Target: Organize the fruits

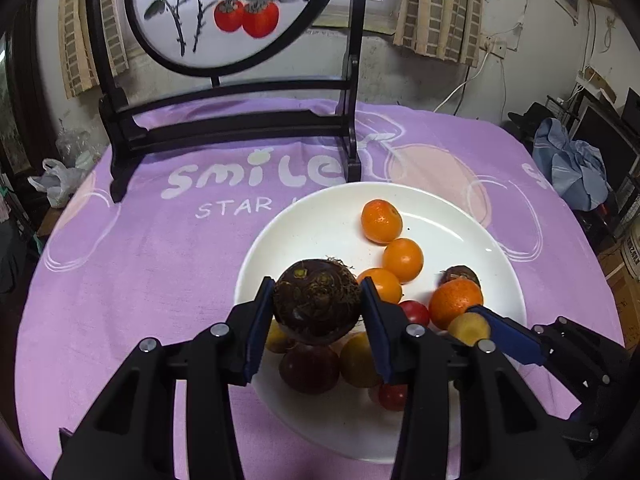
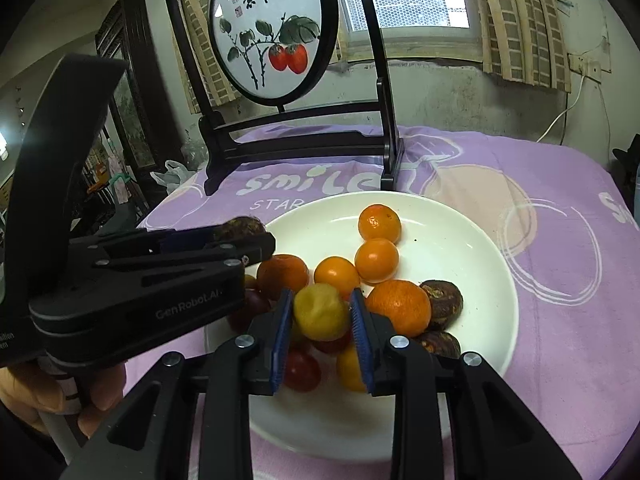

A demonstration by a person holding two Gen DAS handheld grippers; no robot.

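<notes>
A white plate (image 1: 280, 232) (image 2: 480, 240) on the purple cloth holds oranges (image 1: 381, 221) (image 2: 379, 222), small red and yellow tomatoes (image 1: 394, 396) (image 2: 302, 370) and brown water chestnuts (image 2: 444, 304). My left gripper (image 1: 316, 284) (image 2: 240, 234) is shut on a dark, hairy brown water chestnut (image 1: 316, 304) (image 2: 242, 227), lifted over the plate's left part. My right gripper (image 2: 321, 294) (image 1: 476, 318) grips a yellow fruit (image 2: 322, 312) (image 1: 469, 328) between its blue pads, just above the pile of fruit. The two grippers hang side by side.
A black wooden stand (image 1: 224, 132) (image 2: 304, 144) with a round painted screen rises behind the plate. Purple cloth (image 1: 140, 260) (image 2: 560, 340) lies open to both sides. A person's hand (image 2: 60, 396) holds the left gripper. Clutter lines the walls beyond the table edge.
</notes>
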